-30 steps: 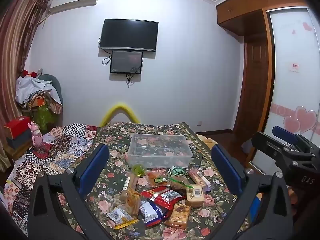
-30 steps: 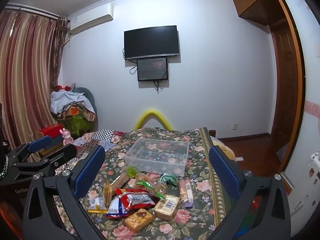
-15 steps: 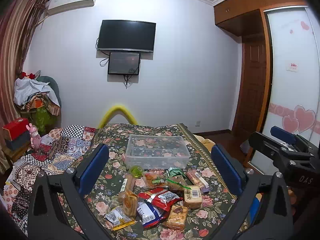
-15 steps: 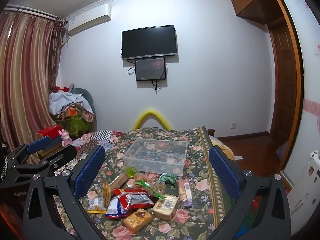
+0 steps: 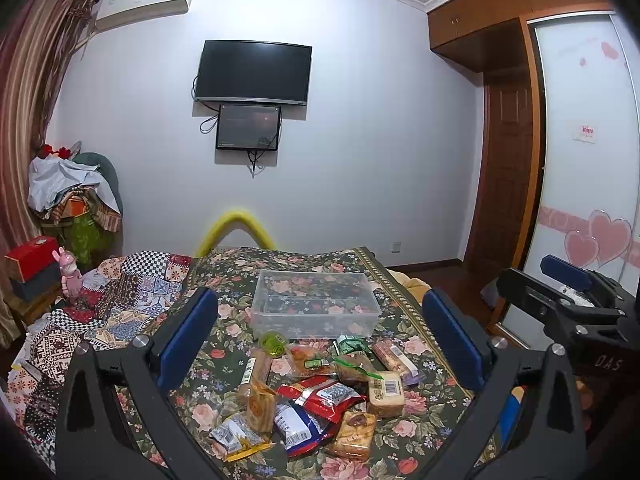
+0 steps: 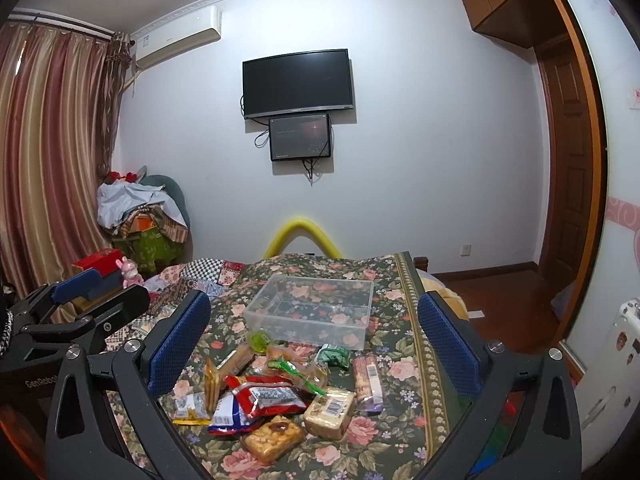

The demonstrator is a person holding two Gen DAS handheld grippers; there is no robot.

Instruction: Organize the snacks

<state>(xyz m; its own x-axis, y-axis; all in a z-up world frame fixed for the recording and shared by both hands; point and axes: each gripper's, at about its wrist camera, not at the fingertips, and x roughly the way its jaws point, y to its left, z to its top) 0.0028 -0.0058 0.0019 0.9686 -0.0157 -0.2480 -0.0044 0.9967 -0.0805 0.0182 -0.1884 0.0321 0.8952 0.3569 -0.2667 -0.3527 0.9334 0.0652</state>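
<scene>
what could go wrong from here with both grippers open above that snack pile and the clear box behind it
1. The snacks overlap: the red foil packet lies across the blue and white packet, so a pinch may drag both.
2. The clear plastic box sits on soft floral cloth; a dropped snack might nudge it.
3. The left gripper and right gripper aim at the same pile and could collide.

Snack packets point(image 5: 320, 396) heaped before clear bin point(image 5: 316, 304)

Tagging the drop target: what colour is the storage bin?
Clear, uncoloured plastic bin; the floral cloth shows through it. Best in the right wrist view.
</scene>
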